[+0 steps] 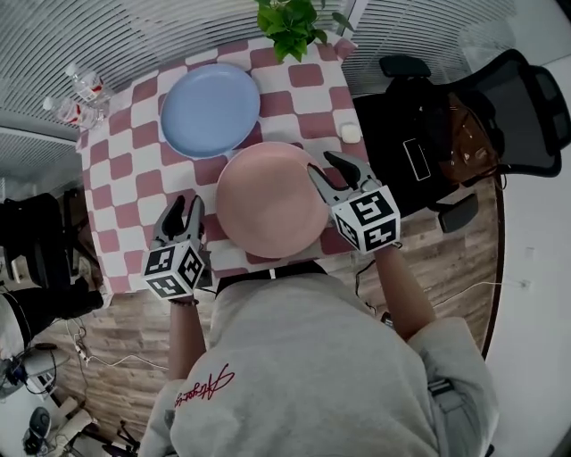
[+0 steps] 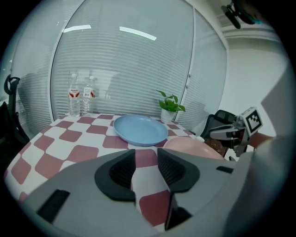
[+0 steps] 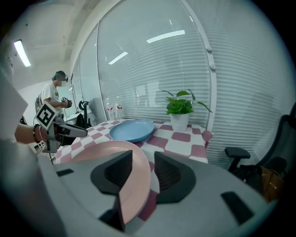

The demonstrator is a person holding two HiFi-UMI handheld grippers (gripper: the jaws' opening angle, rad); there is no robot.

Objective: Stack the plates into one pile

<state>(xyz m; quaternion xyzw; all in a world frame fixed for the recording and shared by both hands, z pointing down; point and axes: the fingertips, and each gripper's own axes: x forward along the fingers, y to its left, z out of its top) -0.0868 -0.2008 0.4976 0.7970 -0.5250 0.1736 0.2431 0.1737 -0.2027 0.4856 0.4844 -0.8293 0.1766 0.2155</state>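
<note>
jaws are gaping on both: left gripper [image 1: 185, 208] holding nothing, right gripper [image 1: 321, 164] straddling pink plate [image 1: 268, 201] rim, seemingly loose, needing a deeper bite.

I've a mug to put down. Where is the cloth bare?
Widest bare cloth: left of the blue plate and pink plate, between the bottles and the left gripper. Smaller: right of the blue plate, between the plant and the small white object. Crowded: centre, where the plates nearly meet.

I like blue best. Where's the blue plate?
In the head view, the blue plate lies far-left on the checkered tablecloth, just beyond the pink plate, between the water bottles and the potted plant.
</note>
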